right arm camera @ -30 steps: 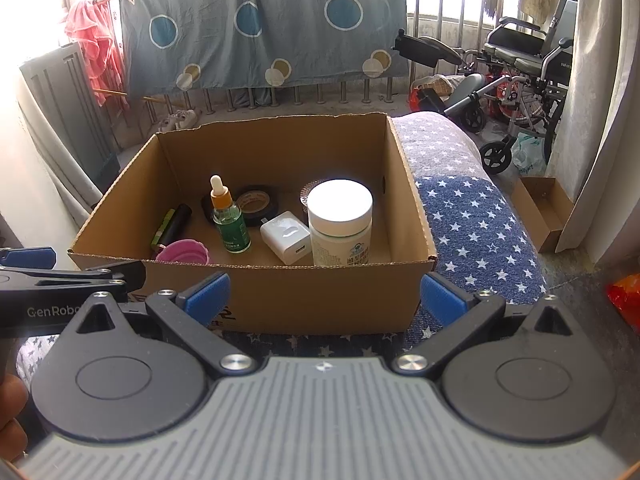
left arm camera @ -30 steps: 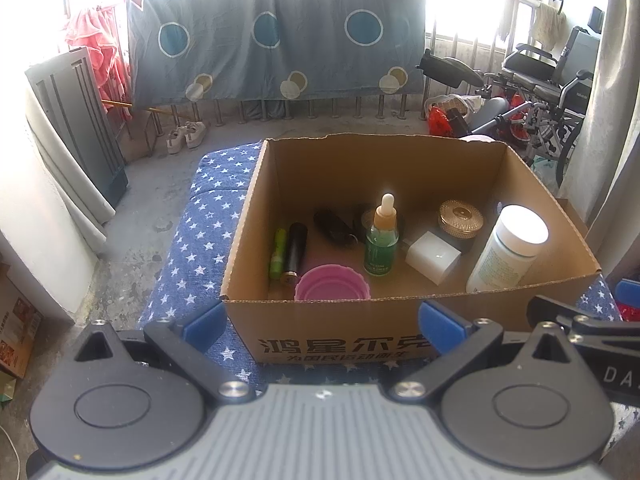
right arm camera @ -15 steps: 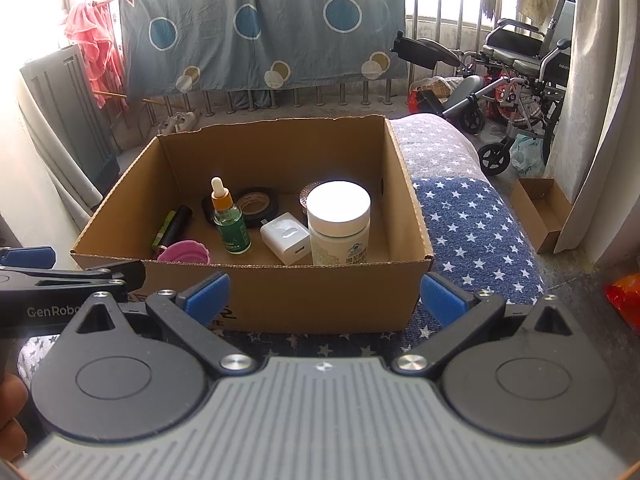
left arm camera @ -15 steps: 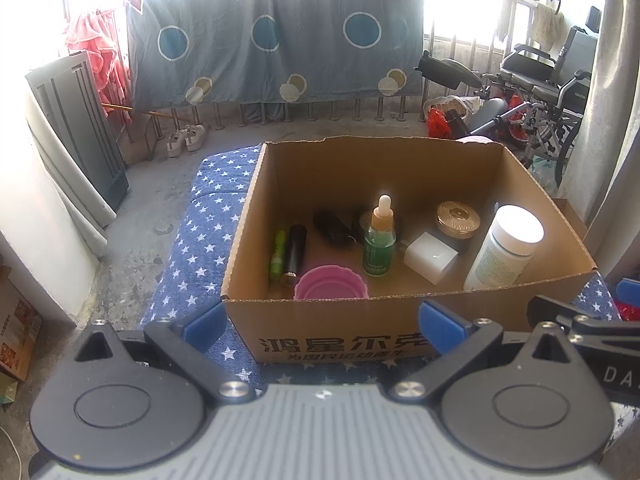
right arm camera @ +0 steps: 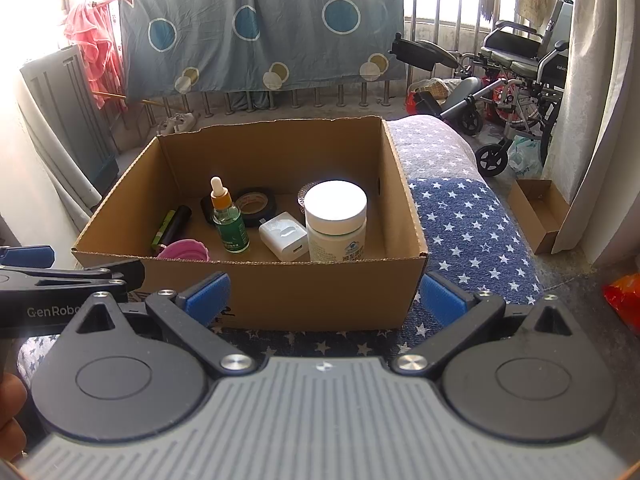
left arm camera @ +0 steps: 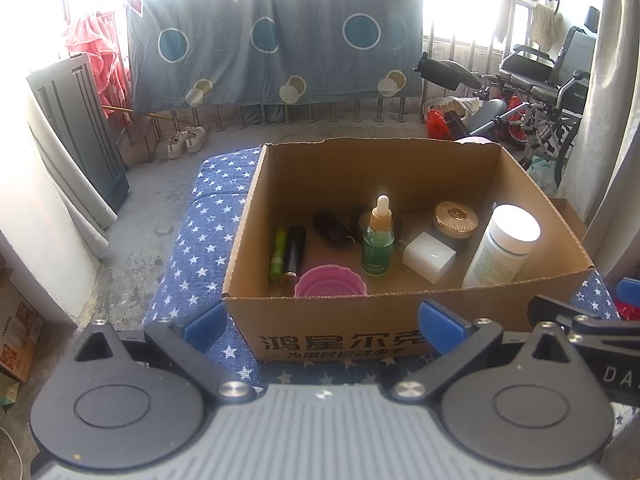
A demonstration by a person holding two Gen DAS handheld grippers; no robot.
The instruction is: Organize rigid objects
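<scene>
A cardboard box [left arm camera: 360, 332] [right arm camera: 320, 296] stands on a blue star-patterned cloth [left arm camera: 200, 240]. Inside it are a green dropper bottle [left arm camera: 378, 240] [right arm camera: 228, 220], a white jar [left arm camera: 502, 252] [right arm camera: 336, 220], a white charger cube [left arm camera: 428, 256] [right arm camera: 285, 236], a pink cup [left arm camera: 330, 282] [right arm camera: 184, 250], a black tube [left arm camera: 295, 254], a green tube [left arm camera: 278, 254], a gold-lidded jar [left arm camera: 456, 220] and a tape roll [right arm camera: 252, 204]. My left gripper [left arm camera: 322, 326] and my right gripper [right arm camera: 324, 296] both hover in front of the box, open and empty.
A wheelchair [right arm camera: 516, 76] and clutter stand at the back right. A patterned sheet [left arm camera: 276, 40] hangs on the railing behind. A small open carton [right arm camera: 540, 208] lies on the floor to the right, and a grey panel [left arm camera: 80, 132] leans at the left.
Both grippers have drawn back slightly from the box, which looks a little smaller and lower in view. Nothing inside the box has moved.
</scene>
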